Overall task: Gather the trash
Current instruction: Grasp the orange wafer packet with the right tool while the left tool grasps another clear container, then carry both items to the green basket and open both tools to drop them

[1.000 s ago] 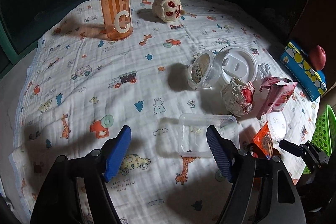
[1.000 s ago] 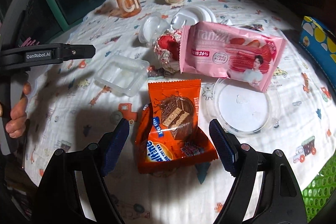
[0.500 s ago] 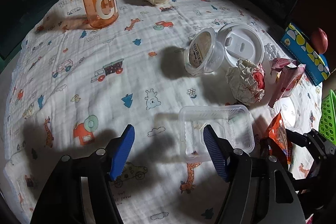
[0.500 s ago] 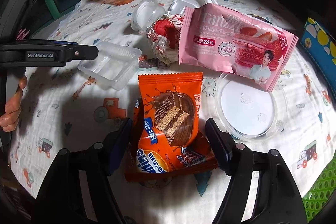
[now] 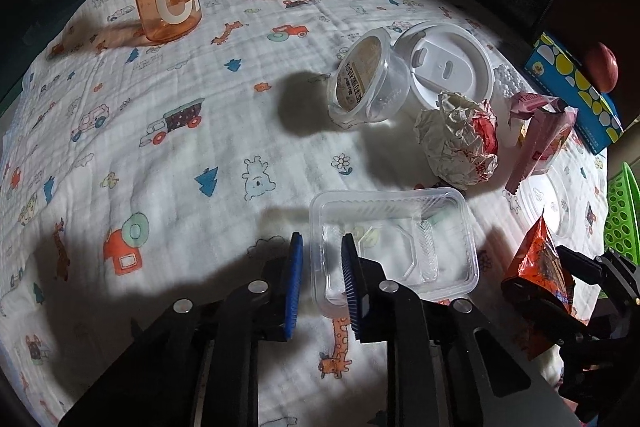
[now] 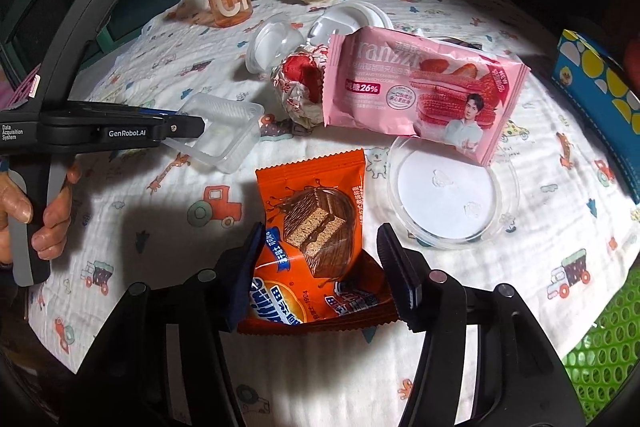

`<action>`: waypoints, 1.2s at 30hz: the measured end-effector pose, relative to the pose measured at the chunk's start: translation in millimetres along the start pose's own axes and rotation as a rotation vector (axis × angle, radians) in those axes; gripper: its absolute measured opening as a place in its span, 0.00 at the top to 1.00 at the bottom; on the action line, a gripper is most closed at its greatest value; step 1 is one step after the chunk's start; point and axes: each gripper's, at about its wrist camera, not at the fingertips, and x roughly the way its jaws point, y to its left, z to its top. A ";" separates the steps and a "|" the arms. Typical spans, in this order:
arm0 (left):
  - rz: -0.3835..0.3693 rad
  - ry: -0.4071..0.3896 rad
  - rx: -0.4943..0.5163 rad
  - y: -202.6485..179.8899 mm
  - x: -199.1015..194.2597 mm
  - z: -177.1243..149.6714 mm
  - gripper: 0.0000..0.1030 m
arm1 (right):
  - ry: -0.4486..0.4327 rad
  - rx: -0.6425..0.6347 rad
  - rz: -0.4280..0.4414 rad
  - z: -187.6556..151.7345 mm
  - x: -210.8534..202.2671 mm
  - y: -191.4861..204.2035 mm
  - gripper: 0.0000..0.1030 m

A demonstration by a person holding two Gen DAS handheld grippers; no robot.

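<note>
Left gripper (image 5: 320, 285) closes its jaws on the clear tray's (image 5: 394, 247) wall; right gripper (image 6: 320, 267) closes around the orange wrapper (image 6: 316, 227).

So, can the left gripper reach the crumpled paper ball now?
Probably not at once: the left gripper is closing on the clear tray's wall, and that tray lies between it and the crumpled paper ball.

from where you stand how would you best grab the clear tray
By its near wall, from above. The tray lies open side up with thin upright walls, so one finger goes inside, one outside. The left claw is closing there, straddling the near left corner.
</note>
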 end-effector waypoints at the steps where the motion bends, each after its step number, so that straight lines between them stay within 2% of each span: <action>1: 0.000 -0.003 -0.003 -0.4 -1.3 -0.5 0.86 | -0.005 0.007 0.003 -0.5 -2.5 -0.9 0.45; 4: -0.006 -0.006 -0.012 -0.7 -6.8 -2.4 0.92 | -0.027 0.030 0.013 -1.3 -13.1 -3.6 0.45; 14: -0.017 -0.037 0.010 -20.0 -37.0 -8.7 0.94 | -0.101 0.099 0.009 -4.7 -54.2 -26.2 0.45; 19: -0.055 -0.056 0.033 -42.4 -52.4 -7.3 0.94 | -0.147 0.147 -0.019 -12.4 -80.9 -46.1 0.45; 29: -0.170 -0.108 0.159 -125.5 -84.0 6.4 0.94 | -0.222 0.261 -0.113 -36.3 -131.5 -103.6 0.45; 36: -0.245 -0.105 0.248 -190.7 -88.9 15.9 0.94 | -0.251 0.341 -0.203 -60.2 -161.4 -149.4 0.45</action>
